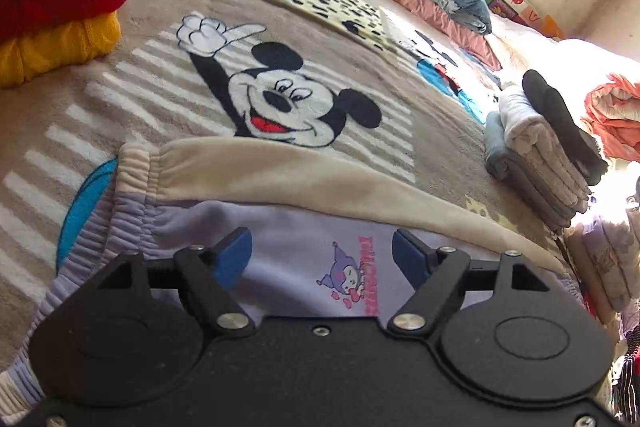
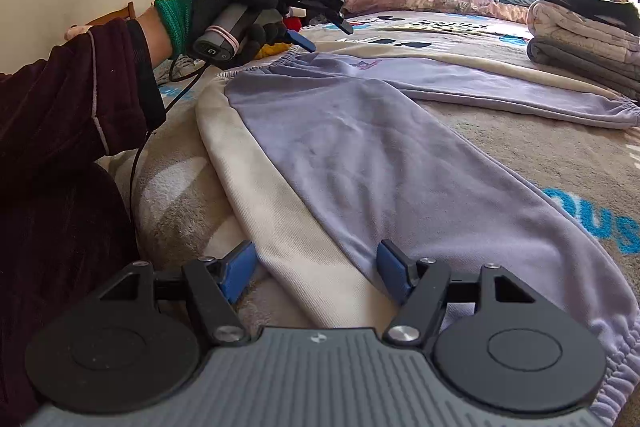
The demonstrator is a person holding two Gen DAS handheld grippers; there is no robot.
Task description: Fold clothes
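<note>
Left fingers [image 1: 322, 253]: spread apart, hovering over the waistband end of the lilac pants [image 2: 400, 163], gripping nothing.
Right fingers [image 2: 316, 273]: spread apart over one pant leg near its cuff, gripping nothing.
Pants: flat on the Mickey Mouse blanket [image 1: 168, 99] covering the bed, legs splayed.
Folded stack [image 1: 540, 151]: beside the pants.

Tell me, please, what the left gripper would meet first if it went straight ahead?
Probably the lilac and cream fleece trousers lying just ahead of the open left gripper, near their small cartoon print; depth is uncertain.
</note>
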